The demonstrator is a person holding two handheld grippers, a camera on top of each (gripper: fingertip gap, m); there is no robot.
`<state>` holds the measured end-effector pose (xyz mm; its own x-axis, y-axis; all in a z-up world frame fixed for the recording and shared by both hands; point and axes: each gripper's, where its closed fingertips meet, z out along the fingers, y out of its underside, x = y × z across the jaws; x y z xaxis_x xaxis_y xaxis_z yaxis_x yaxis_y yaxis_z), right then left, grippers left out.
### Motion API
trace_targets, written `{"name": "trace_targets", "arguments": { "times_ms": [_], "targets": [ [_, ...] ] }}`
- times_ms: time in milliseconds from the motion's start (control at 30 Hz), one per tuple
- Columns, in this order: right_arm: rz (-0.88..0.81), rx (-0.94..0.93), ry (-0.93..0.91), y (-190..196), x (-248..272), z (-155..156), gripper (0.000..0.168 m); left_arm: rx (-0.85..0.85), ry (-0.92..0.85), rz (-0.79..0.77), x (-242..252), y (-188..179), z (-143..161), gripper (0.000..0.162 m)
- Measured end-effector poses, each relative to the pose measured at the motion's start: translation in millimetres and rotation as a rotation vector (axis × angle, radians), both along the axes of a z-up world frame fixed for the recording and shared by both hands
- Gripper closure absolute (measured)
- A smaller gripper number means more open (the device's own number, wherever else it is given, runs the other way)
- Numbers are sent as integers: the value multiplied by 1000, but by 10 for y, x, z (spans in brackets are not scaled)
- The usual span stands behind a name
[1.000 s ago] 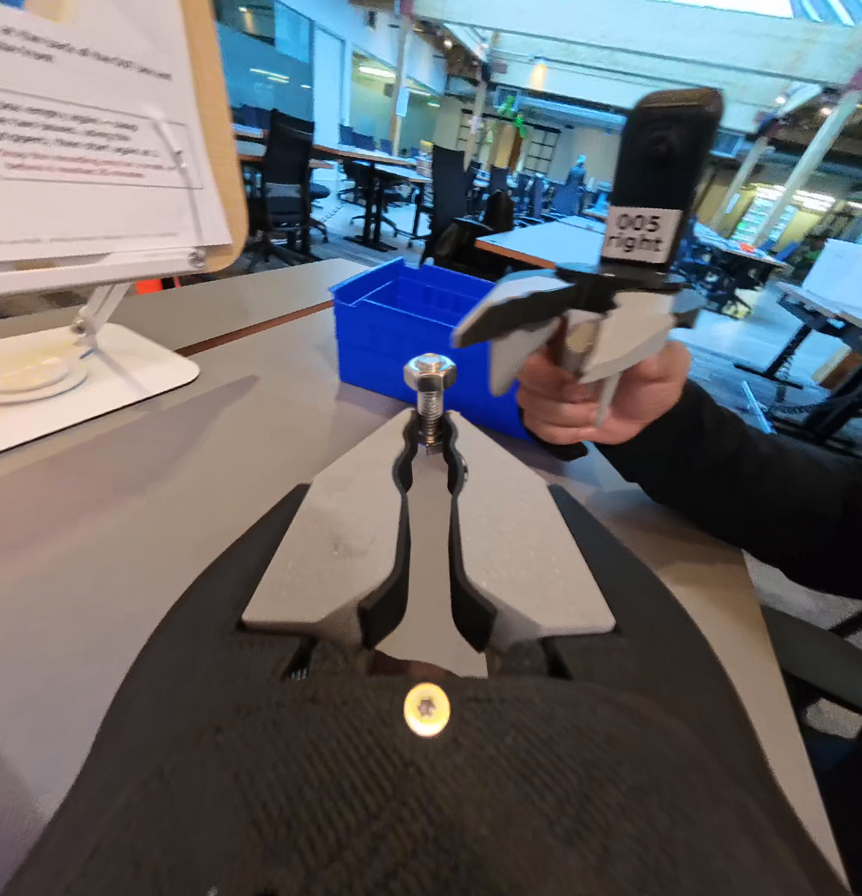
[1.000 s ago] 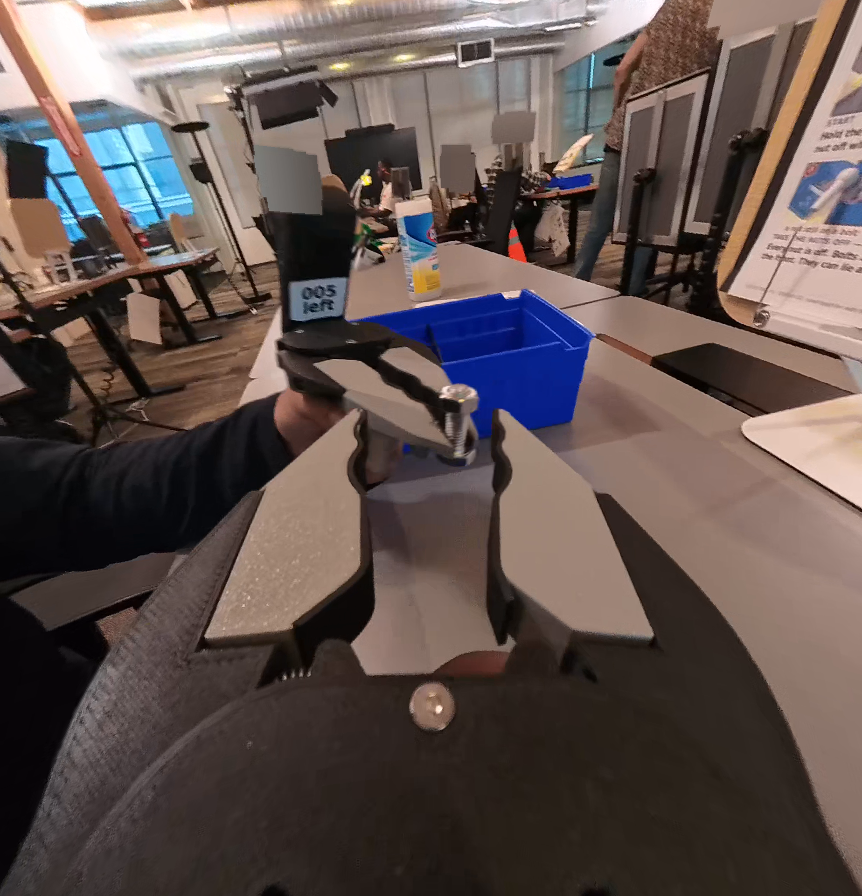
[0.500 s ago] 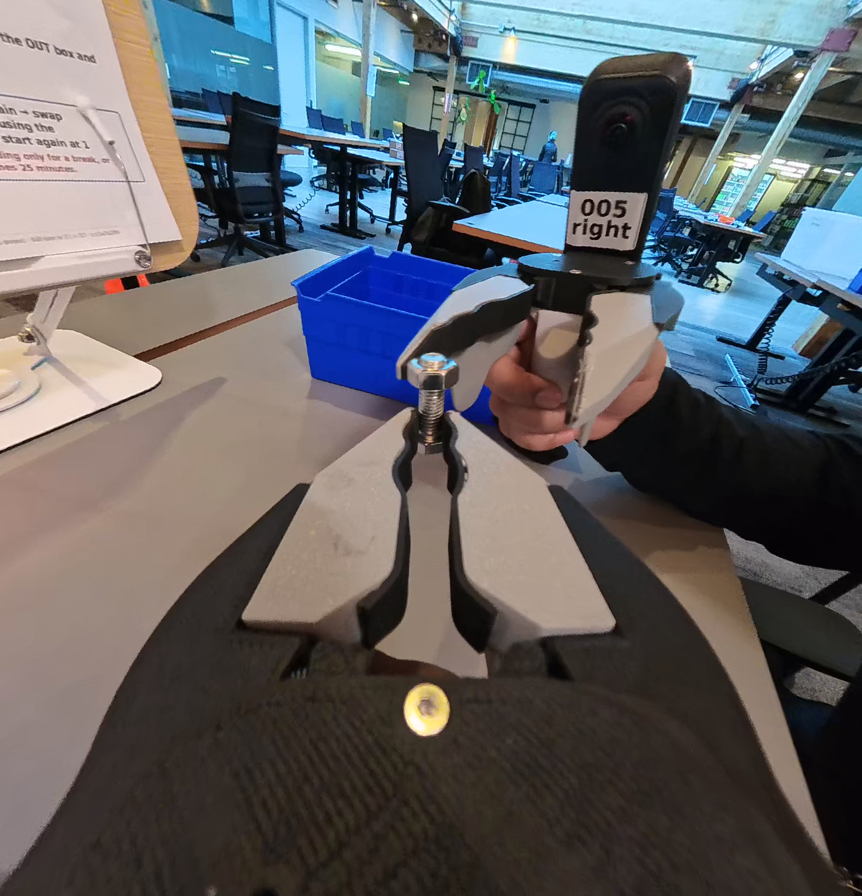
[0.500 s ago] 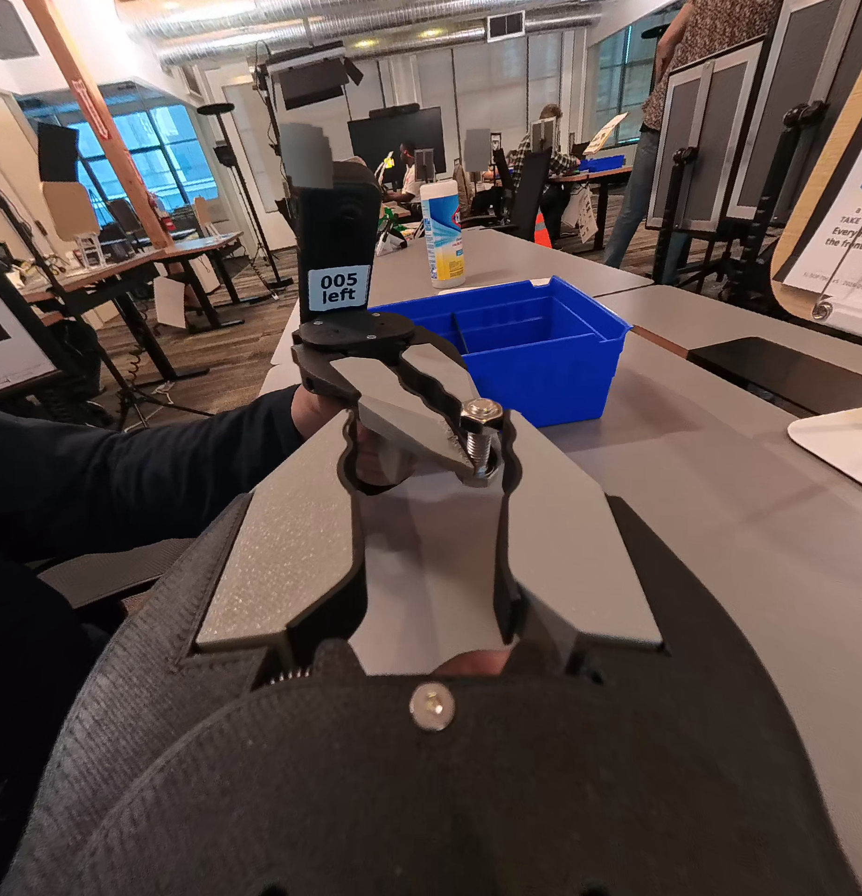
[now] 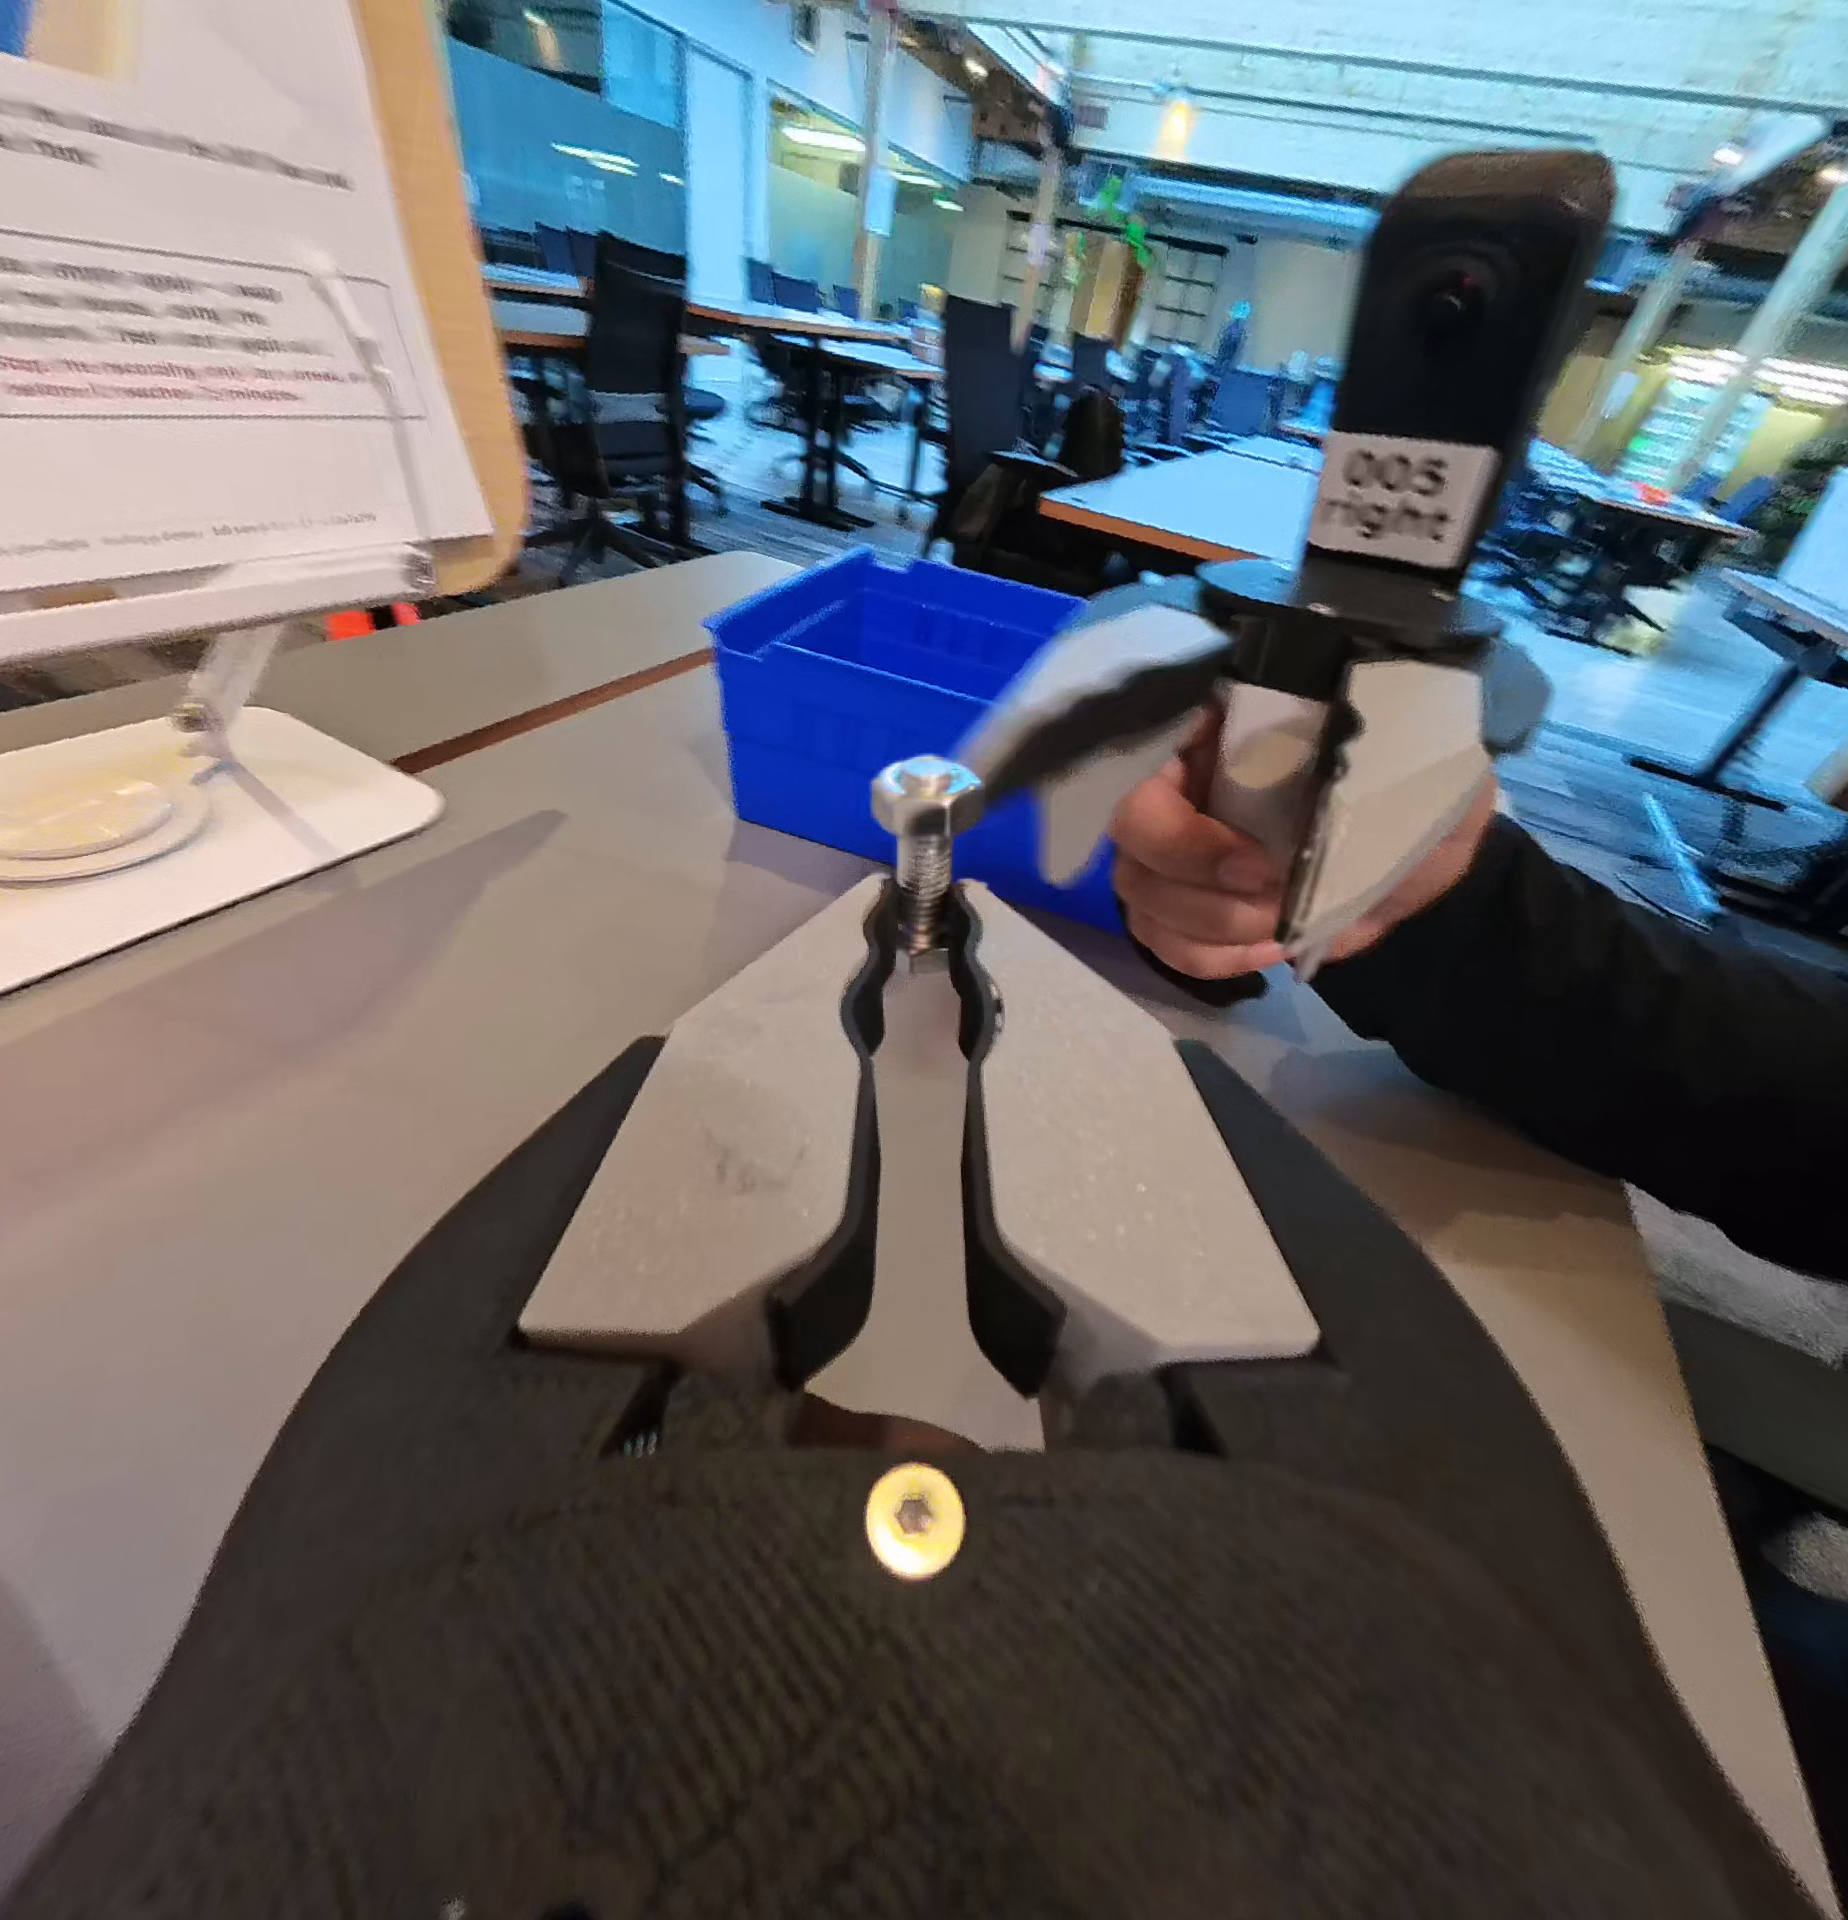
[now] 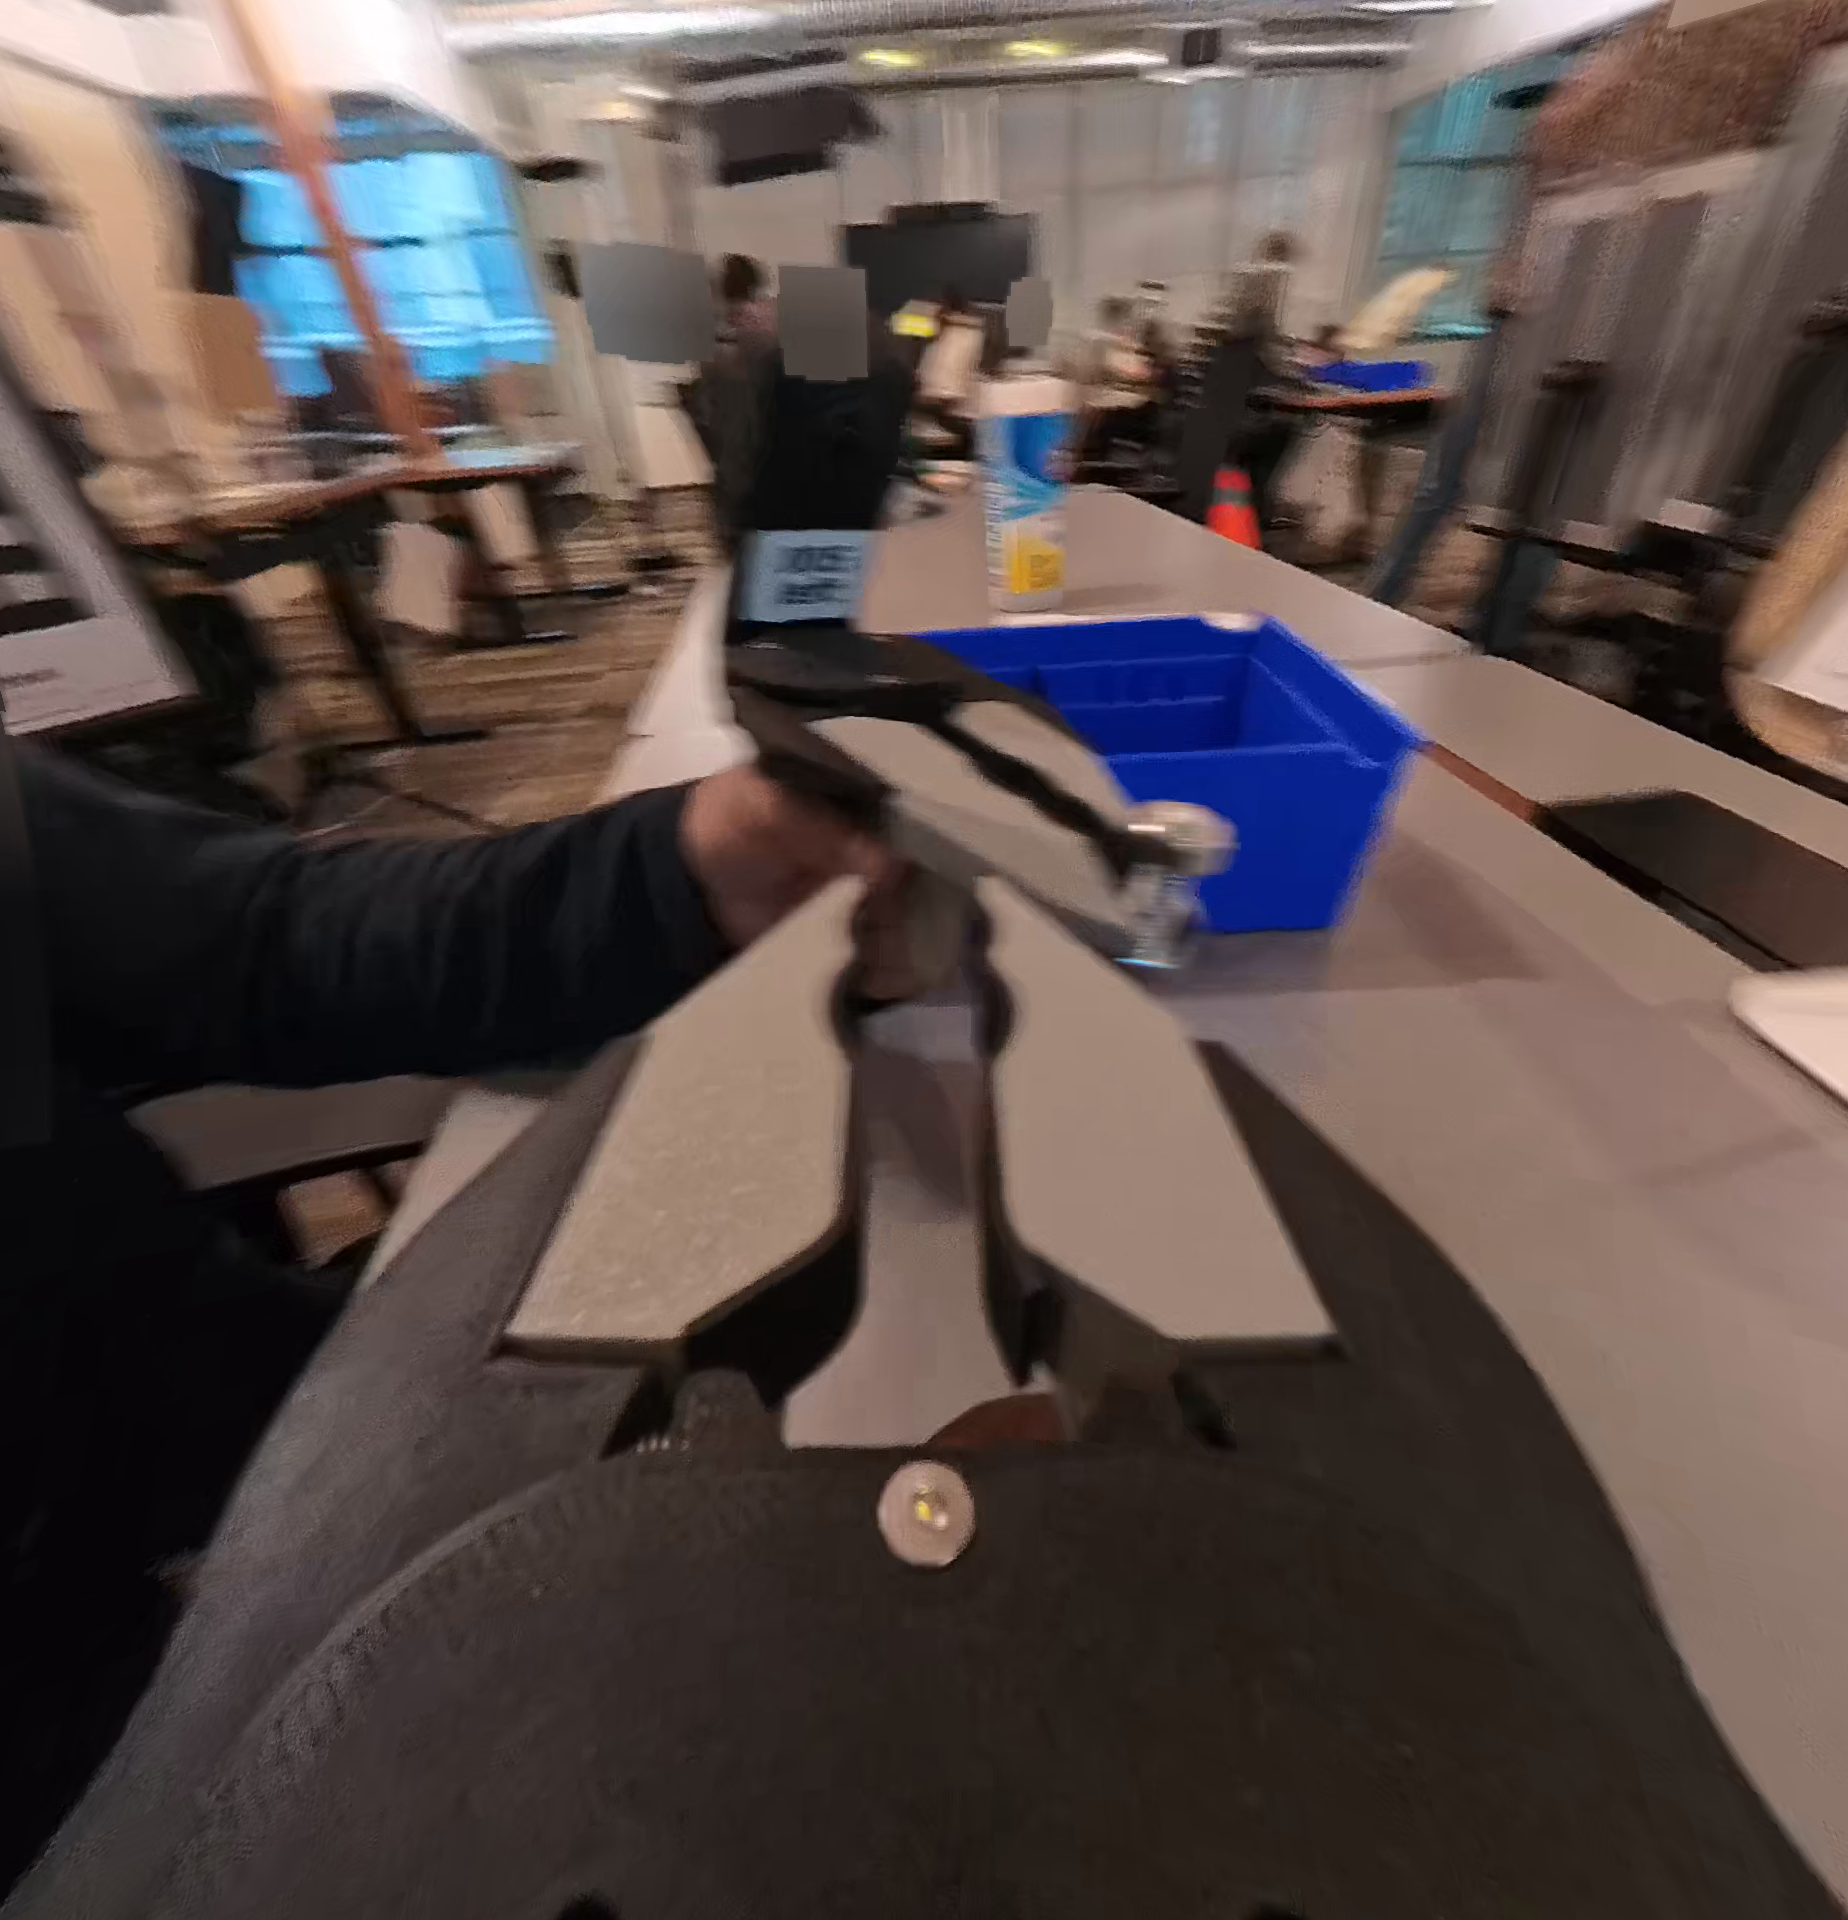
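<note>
Silver hex-head steel bolt stands upright, pinched by its threaded shank in my left gripper above the grey table. At its 1 o'clock sits the blue plastic bin. At its 3 o'clock my right gripper has its fingers narrowly apart on nothing, one fingertip just beside the bolt head.

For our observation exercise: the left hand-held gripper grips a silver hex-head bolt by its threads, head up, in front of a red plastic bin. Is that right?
Not quite. The plastic bin is blue, not red, as the left wrist view shows. The left hand-held gripper does grip the silver hex-head bolt by its threads, head up.
</note>
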<state>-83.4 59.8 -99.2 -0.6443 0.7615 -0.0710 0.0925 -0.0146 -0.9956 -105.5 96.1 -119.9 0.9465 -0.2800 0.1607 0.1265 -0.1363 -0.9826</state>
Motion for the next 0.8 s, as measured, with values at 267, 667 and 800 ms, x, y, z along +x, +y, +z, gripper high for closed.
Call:
{"name": "trace_targets", "arguments": {
  "times_ms": [267, 667, 800],
  "targets": [
    [-110, -43, -19, 148, -138, -13, 115, 30, -87, -39, -69, -80, 98, 156],
    [28, -142, -30, 70, 27, 100, 101, 7, -12, -44, 117, -15, 36, 155],
    [115, -86, 33, -83, 169, 155, 165, 27, -35, 26, -1, -4, 79, 156]
  ]
}}
